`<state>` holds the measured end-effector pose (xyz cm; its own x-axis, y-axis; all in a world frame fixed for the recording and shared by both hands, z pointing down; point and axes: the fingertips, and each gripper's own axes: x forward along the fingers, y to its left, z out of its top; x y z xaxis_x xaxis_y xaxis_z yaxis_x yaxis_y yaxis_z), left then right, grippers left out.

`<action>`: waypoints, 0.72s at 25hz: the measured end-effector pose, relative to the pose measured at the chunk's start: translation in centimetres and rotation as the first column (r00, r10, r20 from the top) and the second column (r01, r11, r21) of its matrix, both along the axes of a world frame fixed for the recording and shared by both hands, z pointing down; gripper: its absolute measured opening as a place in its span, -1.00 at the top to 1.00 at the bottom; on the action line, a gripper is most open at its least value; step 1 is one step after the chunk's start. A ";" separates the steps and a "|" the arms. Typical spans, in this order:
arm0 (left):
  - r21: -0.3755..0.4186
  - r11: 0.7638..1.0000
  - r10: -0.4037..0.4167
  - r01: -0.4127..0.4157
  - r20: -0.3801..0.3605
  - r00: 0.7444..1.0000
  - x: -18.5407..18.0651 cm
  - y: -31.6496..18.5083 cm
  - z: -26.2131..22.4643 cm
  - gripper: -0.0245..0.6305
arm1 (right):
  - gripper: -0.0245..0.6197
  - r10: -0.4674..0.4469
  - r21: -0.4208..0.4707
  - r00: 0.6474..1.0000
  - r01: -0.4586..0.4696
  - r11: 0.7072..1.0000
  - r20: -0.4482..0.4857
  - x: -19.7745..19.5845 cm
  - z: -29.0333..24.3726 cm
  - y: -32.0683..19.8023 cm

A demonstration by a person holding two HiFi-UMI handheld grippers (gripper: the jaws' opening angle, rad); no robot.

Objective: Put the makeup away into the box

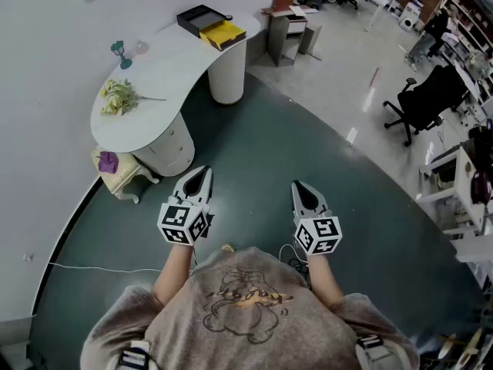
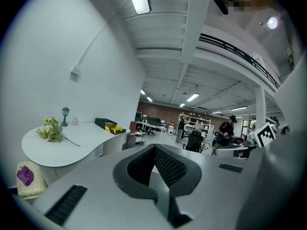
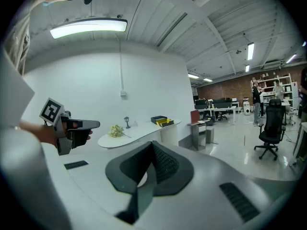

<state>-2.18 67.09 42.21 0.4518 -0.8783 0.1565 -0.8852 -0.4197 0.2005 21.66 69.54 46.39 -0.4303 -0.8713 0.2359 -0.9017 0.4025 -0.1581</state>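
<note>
**A:** What is at the far left?

**B:** A cream stool (image 1: 123, 179) with a purple lump (image 1: 108, 161) on top. It is tucked against the base of the white curved tabletop (image 1: 166, 75). A thin white cable (image 1: 92, 267) lies on the dark green floor (image 1: 254, 145) near it.

**A:** And on the tabletop?

**B:** First a yellow-green flower bunch (image 1: 117, 96), then a small teal lamp figurine (image 1: 119, 54) beside a pale pink bottle (image 1: 141, 48). At the far end sits the black open box (image 1: 202, 18), touching a yellow box part (image 1: 223, 33). I can't tell if the yellow piece is a lid or a tray. Any other makeup is too small to make out.

**A:** The grippers?

**B:** The left hand-held gripper (image 1: 202, 173) and the right hand-held gripper (image 1: 299, 186) hang side by side over the floor, well apart from the tabletop. A stretch of floor lies between them and it. Each has its jaws pressed together with nothing pinched.

**A:** Further right?

**B:** A black swivel office chair (image 1: 424, 102) stands on the pale floor. Beyond it, white desks are cut off by the edge. The person's grey-brown shirt (image 1: 246, 307) hides the floor below.
</note>
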 end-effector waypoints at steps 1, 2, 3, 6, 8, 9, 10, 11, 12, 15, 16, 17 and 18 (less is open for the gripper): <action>0.002 1.000 0.004 -0.004 -0.002 1.000 0.0 0.0 -0.1 0.86 | 0.91 0.002 0.001 1.000 -0.002 1.000 -0.002 -0.1 0.0 0.0; 0.004 1.000 0.008 -0.008 -0.004 1.000 0.0 0.0 -0.1 0.86 | 0.91 0.003 0.003 1.000 -0.003 1.000 -0.003 -0.3 -0.1 -0.1; 0.005 1.000 0.010 -0.010 -0.006 1.000 -0.1 -0.1 -0.2 0.86 | 0.91 0.005 0.005 1.000 -0.005 1.000 -0.005 -0.5 -0.2 -0.2; 0.005 1.000 0.010 -0.010 -0.010 1.000 -0.8 -0.1 -0.2 0.86 | 0.91 0.008 0.009 1.000 -0.008 1.000 -0.012 -1.4 -0.3 -0.4; 0.004 1.000 0.011 -0.011 -0.014 1.000 -1.4 -0.1 0.0 0.86 | 0.92 0.011 0.010 1.000 -0.011 1.000 -0.016 -1.9 -0.2 -0.4; 0.003 1.000 0.015 -0.015 -0.014 1.000 -1.6 0.0 0.2 0.86 | 0.91 0.013 0.010 1.000 -0.013 1.000 -0.017 -2.1 -0.1 -0.3; 0.002 1.000 0.021 -0.021 -0.014 1.000 -1.8 0.1 0.4 0.86 | 0.91 0.015 0.010 1.000 -0.015 1.000 -0.015 -2.3 0.1 -0.2; 0.001 1.000 0.028 -0.028 -0.014 1.000 -2.0 0.2 0.6 0.86 | 0.91 0.019 0.009 1.000 -0.019 1.000 -0.013 -2.5 0.3 -0.2; 0.000 0.999 0.035 -0.035 -0.013 0.999 -2.2 0.2 0.8 0.86 | 0.91 0.024 0.009 1.000 -0.024 1.000 -0.012 -2.7 0.4 -0.2; -0.004 0.998 0.056 -0.056 -0.009 0.998 -2.9 0.3 1.2 0.86 | 0.91 0.043 0.009 0.999 -0.043 0.999 -0.012 -3.6 0.7 -0.2; -0.005 0.998 0.062 -0.062 -0.008 0.998 -3.1 0.3 1.3 0.86 | 0.91 0.047 0.009 0.999 -0.047 0.999 -0.013 -4.0 0.7 -0.2; -0.005 0.998 0.067 -0.067 -0.008 0.998 -3.3 0.1 1.3 0.86 | 0.91 0.049 0.008 0.999 -0.049 0.999 -0.017 -4.4 0.8 -0.2; -0.005 0.998 0.070 -0.070 -0.009 0.998 -3.5 -0.1 1.3 0.86 | 0.91 0.050 0.008 0.998 -0.050 0.999 -0.022 -4.7 0.9 -0.3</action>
